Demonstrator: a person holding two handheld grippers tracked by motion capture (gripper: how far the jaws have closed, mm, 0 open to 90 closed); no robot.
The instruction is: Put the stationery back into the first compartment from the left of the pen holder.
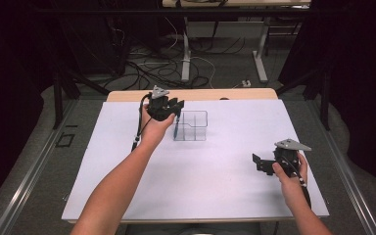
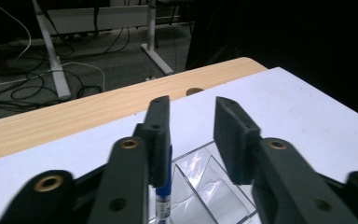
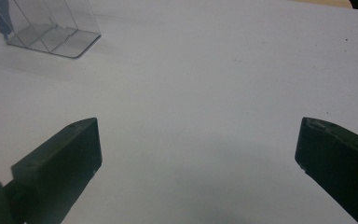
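Note:
A clear plastic organiser (image 1: 196, 126) with several compartments stands on the white sheet (image 1: 200, 181) at the back middle. A blue pen (image 1: 176, 128) stands upright in its left compartment. My left gripper (image 1: 176, 108) hovers over that spot, held in a hand. In the left gripper view the left gripper (image 2: 193, 105) has its jaws apart; the pen (image 2: 164, 186) rests beside the left jaw and the other jaw is clear of it, above the organiser (image 2: 214, 186). My right gripper (image 1: 256, 161) is at the front right, open and empty; its own view shows the right gripper (image 3: 200, 135) over bare sheet.
The white sheet covers a wooden table whose bare strip (image 1: 200, 94) runs along the back, with a round hole (image 2: 195, 91) in it. In the right gripper view the organiser (image 3: 51, 28) is far off at top left. Cables and desk legs lie on the floor beyond.

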